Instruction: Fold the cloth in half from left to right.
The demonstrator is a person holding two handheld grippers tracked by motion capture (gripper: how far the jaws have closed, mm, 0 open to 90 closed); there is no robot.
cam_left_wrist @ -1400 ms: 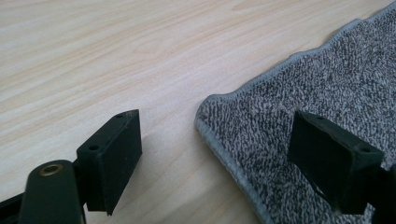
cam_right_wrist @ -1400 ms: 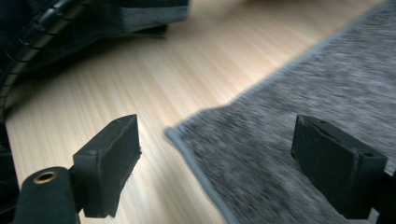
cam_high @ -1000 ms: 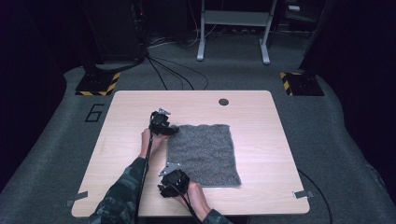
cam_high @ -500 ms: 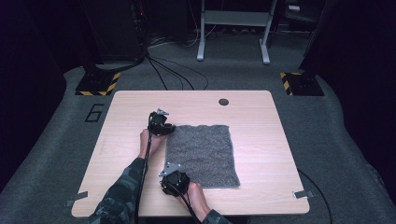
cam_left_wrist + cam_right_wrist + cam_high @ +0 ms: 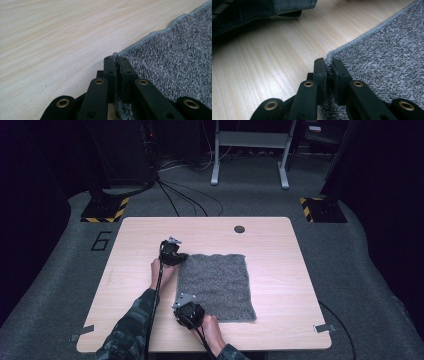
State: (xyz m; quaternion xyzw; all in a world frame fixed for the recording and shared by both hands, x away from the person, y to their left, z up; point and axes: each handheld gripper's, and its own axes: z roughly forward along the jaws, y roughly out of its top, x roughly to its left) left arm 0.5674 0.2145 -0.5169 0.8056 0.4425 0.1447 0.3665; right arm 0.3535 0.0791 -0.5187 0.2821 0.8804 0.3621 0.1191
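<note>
A grey terry towel (image 5: 216, 285) lies flat on the pale wooden table (image 5: 280, 250). My left gripper (image 5: 176, 256) sits at the towel's far left corner. In the left gripper view its jaws (image 5: 116, 58) have just been closing and now pinch that hemmed corner. My right gripper (image 5: 186, 309) sits at the near left corner. Its jaws (image 5: 328, 61) have also just been closing and clamp the towel's corner (image 5: 372, 57) between the pads. Both grippers lie low on the tabletop.
A dark round grommet (image 5: 239, 228) is set in the table near its far edge. A camouflage sleeve (image 5: 262, 10) lies on the wood left of the towel. Cables (image 5: 180, 200) and a metal stand (image 5: 250, 150) are on the floor beyond the table.
</note>
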